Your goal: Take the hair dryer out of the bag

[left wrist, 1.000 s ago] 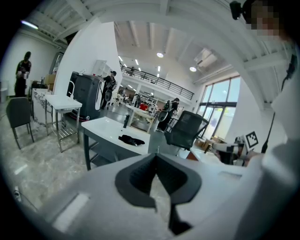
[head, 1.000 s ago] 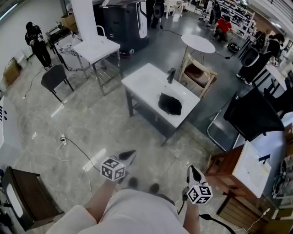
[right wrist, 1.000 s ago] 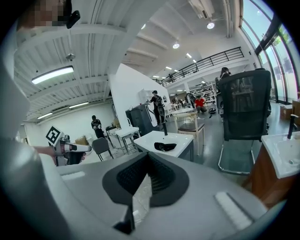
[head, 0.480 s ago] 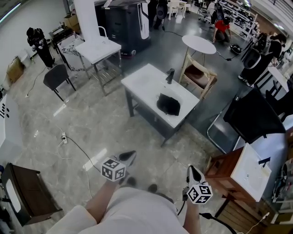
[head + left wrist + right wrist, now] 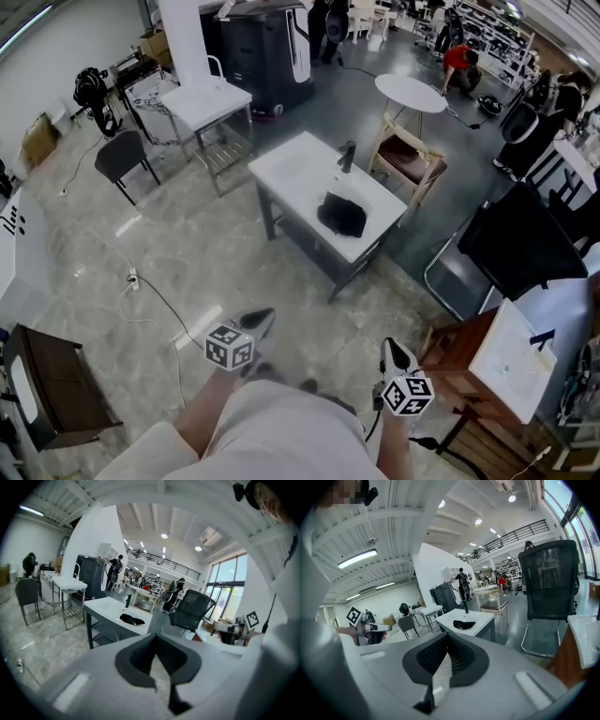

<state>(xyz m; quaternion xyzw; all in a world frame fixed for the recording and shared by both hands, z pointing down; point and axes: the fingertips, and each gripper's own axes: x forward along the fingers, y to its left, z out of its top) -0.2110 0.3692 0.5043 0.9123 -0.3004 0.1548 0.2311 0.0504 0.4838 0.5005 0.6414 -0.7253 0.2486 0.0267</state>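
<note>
An onlooker's view of a large workshop with a glossy grey stone floor [image 5: 187,253]. A person stood well back from a white table [image 5: 291,169], holding a two-jaw tool in each hand in front of their body. The left gripper [image 5: 263,319] pointed forward toward the table, its jaws pressed together with nothing between them. The right gripper [image 5: 393,349] was the same, with closed jaws and no load. Each carried a cube with black and white square markers. Both were well apart from the table. On it lay a crumpled black bag [image 5: 341,216], toward the table's right end and close to its short edge. The hair dryer could not be made out from there. A slim dark upright object [image 5: 348,155] stood near the table's far long edge, apart from the bag. Just beyond that edge stood a wooden chair [image 5: 410,155], and past it a round white table [image 5: 408,91]. A black office chair [image 5: 517,239] stood off to the right
</note>
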